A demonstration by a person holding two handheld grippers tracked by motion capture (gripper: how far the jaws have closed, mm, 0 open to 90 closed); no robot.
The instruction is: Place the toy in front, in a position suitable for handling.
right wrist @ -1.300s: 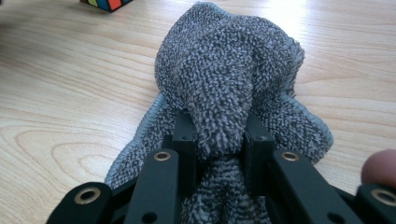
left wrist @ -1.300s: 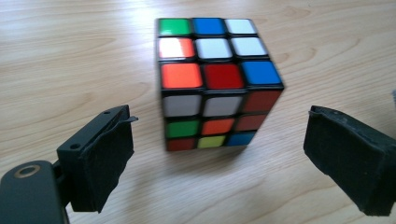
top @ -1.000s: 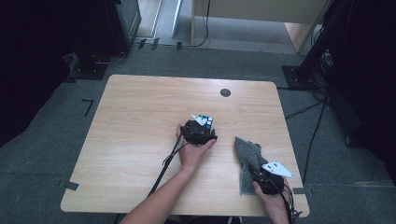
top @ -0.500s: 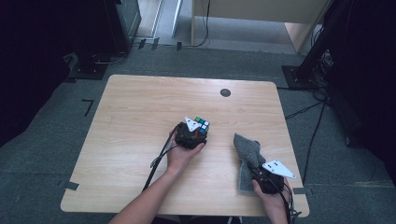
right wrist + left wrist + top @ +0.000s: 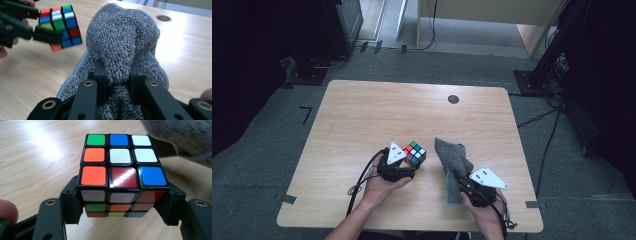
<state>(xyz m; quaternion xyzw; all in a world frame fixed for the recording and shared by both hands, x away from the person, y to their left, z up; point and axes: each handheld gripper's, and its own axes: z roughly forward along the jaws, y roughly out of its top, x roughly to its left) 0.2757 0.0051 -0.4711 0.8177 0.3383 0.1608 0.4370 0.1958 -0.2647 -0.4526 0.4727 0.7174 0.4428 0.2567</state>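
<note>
A scrambled Rubik's cube [image 5: 414, 152] hangs just above the wooden table [image 5: 362, 115], left of centre and near the front. My left gripper [image 5: 411, 161] is shut on it. In the left gripper view the jaws press the cube [image 5: 120, 170] on both sides. To its right, a grey towelling cloth [image 5: 451, 156] is bunched and partly lifted, with my right gripper [image 5: 458, 174] shut on its near end. The right gripper view has the cloth [image 5: 122, 37] pinched between the jaws of that gripper [image 5: 117, 72], and the cube [image 5: 61, 25] at upper left.
A round black cable hole [image 5: 453, 99] sits in the tabletop near the far edge, also seen as a dark disc [image 5: 163, 18]. Black stands and cables [image 5: 547, 75] lie on the floor around the table. Tape marks [image 5: 287, 198] sit at the front corners.
The left gripper has closed on the cube and carried it left and toward the person. The right gripper has come up, drawing the cloth into a raised bunch.
</note>
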